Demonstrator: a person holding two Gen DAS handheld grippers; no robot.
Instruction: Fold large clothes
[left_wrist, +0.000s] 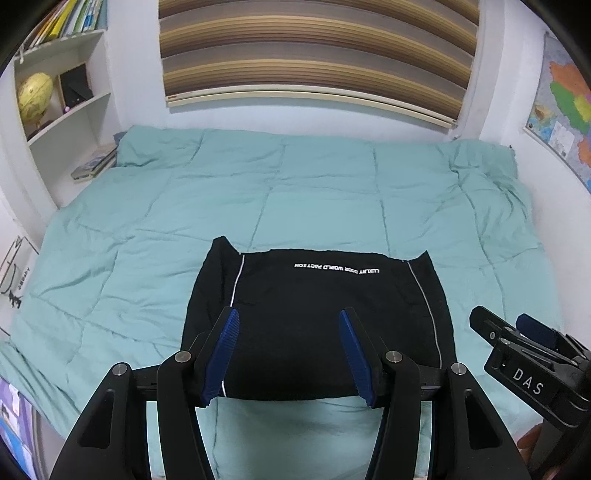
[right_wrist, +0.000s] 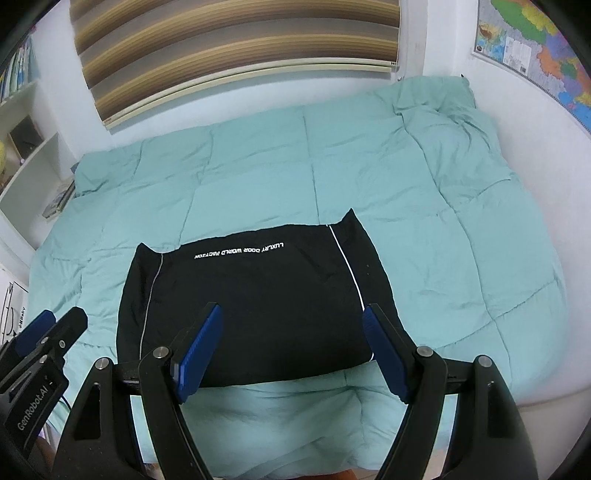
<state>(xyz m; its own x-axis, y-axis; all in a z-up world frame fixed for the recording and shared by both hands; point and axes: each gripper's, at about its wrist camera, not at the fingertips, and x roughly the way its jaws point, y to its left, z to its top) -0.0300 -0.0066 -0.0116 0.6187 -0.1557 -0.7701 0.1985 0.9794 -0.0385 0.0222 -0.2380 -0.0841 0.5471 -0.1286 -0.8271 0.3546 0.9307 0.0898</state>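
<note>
Grippers, left (left_wrist: 290, 314) and right (right_wrist: 291, 312), are hovering side by side with jaws apart and gripping nothing, above the near edge of a folded black garment (left_wrist: 317, 325) that is lying flat on the teal quilt (left_wrist: 332, 192).

Both wrist views look steeply down, sharing the black garment (left_wrist: 317, 325).

A big bed with a soft green quilt (left_wrist: 295, 192) fills most of the room. The walls are white. A striped brown blind (left_wrist: 314, 48) hangs over the window behind the bed. White shelves (left_wrist: 70, 110) on one side hold books and a yellow globe (left_wrist: 35, 94). A bright map (left_wrist: 561, 110) hangs on the other wall.
</note>
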